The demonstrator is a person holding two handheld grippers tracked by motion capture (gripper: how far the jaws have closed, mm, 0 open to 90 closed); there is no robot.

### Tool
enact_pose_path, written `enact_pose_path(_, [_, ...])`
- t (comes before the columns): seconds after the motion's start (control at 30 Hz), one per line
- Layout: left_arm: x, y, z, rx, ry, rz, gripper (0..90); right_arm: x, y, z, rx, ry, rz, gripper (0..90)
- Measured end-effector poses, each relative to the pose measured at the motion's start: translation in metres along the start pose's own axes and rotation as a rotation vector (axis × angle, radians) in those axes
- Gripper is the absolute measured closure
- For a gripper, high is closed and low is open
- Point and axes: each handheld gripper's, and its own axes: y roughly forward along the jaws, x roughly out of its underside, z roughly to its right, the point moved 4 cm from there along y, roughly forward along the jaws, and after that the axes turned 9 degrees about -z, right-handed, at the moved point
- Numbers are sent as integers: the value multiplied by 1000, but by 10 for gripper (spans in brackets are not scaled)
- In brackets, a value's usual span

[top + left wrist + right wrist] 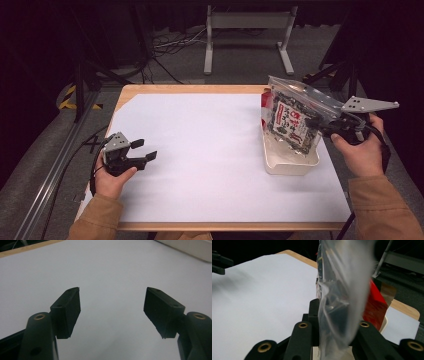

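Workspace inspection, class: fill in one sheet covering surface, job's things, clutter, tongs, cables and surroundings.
Surface: white sheet covering a wooden table.
Job's things: clear snack bag held above a white tray; red packet behind it.
Clutter: nothing seen.
Tongs: left tongs open, nothing between them; right tongs shut on the bag.
Cables: black cable trailing from the left tongs; cables on the floor.
Surroundings: grey metal stand, dark floor.

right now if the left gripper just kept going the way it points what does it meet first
Probably the white tray. The open left gripper points across bare white paper, and the tray's edge lies ahead, somewhat right of centre; depth is unclear.
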Motion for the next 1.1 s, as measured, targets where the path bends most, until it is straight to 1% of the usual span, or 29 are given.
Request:
enact_pose_path(0.1, [0,0,1,1,-1,2,306,4,4,0,-2,2,-16,760])
enact_pose_path(0.13, [0,0,1,0,4,-2,306,5,6,0,0,-1,-17,760])
enact_pose_path(0.3, [0,0,1,-1,3,-4,305,8,11,-1,1,-4,-24,760])
enact_pose_path(0.4, [0,1,0,-1,-1,-2,304,9,12,-1,2,-1,-22,759])
enact_pose_path(0.47, [0,0,0,-2,1,-4,304,11,15,-1,6,-19,-24,760])
enact_pose_path(0.6, [1,0,1,-2,-2,-3,304,13,16,-1,4,-10,-15,760])
enact_pose_path(0.73, [1,0,1,-1,-5,-3,303,16,20,-2,4,-13,-8,760])
enact_pose_path(0.77, [1,0,2,0,-11,-4,303,17,21,-3,8,-14,-6,760])
enact_pose_path(0.83, [2,-1,2,-1,-5,-4,303,19,22,-2,9,-10,-8,760])
enact_pose_path(0.93, [4,-3,1,-5,-6,-4,303,24,23,-1,6,6,-10,761])
enact_pose_path(0.97, [5,-4,1,-6,-16,-4,303,25,24,0,3,14,-7,761])
enact_pose_path(1.0, [6,-5,0,-13,-15,-2,303,29,24,1,-1,27,-4,761])
enact_pose_path(1.07, [7,-6,0,-15,-19,-2,303,35,25,1,0,33,11,761])
enact_pose_path(1.1, [8,-7,0,-13,-27,-1,303,37,25,2,1,32,19,761])
